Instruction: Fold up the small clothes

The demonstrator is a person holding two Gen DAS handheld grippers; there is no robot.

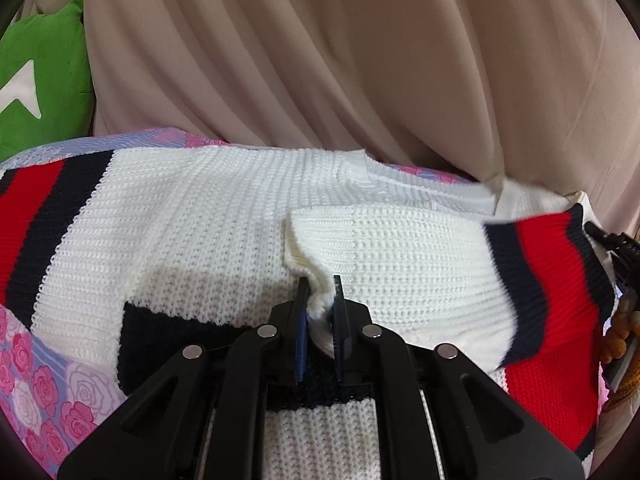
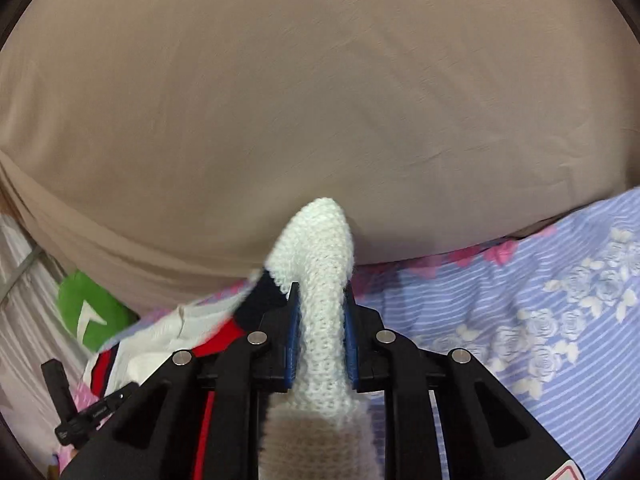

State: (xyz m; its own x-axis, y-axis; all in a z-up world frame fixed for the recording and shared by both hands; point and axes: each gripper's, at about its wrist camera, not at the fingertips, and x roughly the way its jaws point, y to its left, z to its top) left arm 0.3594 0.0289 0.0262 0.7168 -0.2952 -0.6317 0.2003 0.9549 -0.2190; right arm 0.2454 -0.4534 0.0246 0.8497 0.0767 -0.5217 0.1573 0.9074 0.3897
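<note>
Surface: floral bedsheet [image 2: 520, 320], beige curtain [image 1: 320, 60] behind.
Sweater [image 1: 200, 220]: spread on bed, right part doubled leftward.
Left gripper [image 1: 320, 292]: fingers clamped on white folded edge, guiding it.
Right gripper [image 2: 322, 300]: fingers clamped on white knit, lifting it clear.

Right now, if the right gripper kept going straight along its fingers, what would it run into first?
The right gripper is shut on a fold of the white knitted sweater, which sticks out past its fingertips. Beyond that, the first thing in line is probably the plain beige draped cloth, though its depth is unclear.
</note>
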